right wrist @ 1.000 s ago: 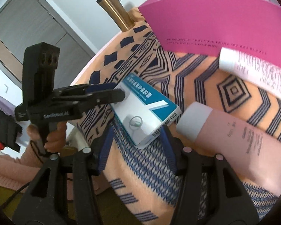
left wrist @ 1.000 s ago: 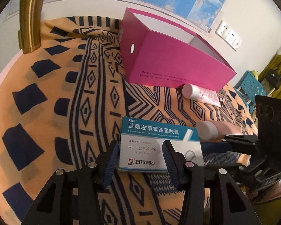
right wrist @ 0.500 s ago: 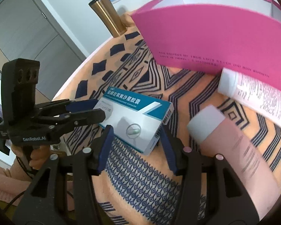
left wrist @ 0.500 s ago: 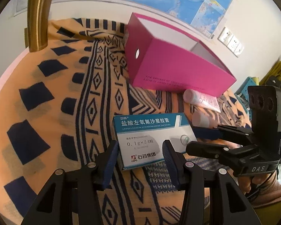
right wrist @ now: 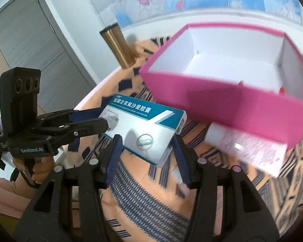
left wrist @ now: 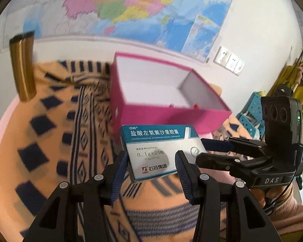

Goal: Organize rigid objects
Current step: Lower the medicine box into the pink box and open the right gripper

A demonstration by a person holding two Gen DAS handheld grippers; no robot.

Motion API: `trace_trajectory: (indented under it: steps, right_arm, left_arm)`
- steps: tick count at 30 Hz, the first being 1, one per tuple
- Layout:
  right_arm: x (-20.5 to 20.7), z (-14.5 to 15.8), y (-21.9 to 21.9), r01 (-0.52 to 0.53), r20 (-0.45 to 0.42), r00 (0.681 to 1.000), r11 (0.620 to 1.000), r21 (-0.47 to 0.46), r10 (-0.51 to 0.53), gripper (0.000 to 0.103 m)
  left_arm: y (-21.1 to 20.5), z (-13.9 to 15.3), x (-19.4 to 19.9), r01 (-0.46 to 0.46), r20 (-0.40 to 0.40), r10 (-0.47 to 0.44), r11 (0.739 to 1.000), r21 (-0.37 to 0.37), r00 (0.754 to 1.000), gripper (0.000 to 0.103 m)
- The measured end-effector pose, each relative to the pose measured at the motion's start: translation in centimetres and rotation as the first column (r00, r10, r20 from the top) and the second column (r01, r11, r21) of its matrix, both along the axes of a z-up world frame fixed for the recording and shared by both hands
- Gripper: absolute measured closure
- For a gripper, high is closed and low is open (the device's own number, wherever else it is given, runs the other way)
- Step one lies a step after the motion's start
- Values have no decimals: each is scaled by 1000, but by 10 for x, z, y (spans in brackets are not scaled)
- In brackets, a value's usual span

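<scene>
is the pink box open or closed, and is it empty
Open: the pink box has no lid on, and its white inside shows. Nearly empty: only a small red thing peeks over the near wall; cannot tell what.

Box of capsules is up off the cloth!

We've lifted the medicine box [left wrist: 159,151] clear of the patterned cloth [left wrist: 56,133] where it lay a second ago, our left tool [left wrist: 151,167] and right tool [right wrist: 147,147] carrying it together. Now it hangs level with the pink box [left wrist: 171,119], whose white inside has come into sight.
</scene>
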State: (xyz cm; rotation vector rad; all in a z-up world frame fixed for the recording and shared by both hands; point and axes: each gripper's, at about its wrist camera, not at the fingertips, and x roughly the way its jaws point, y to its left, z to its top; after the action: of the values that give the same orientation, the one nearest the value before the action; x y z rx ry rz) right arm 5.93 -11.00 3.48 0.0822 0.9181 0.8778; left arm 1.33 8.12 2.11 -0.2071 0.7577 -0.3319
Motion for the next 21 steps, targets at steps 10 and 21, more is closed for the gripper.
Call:
trace_trajectory:
  steps: [10,21]
  right_arm:
    - [24,42,-22,61,115,991,998,25,-64,49]
    - [79,42,-27,94,84,992,995,31,-96,49]
  left_arm:
    - [-26,38,40,25,74,-30,997,66,997,54]
    - [-26,37,91,16,20,-17,999,48,1000,54]
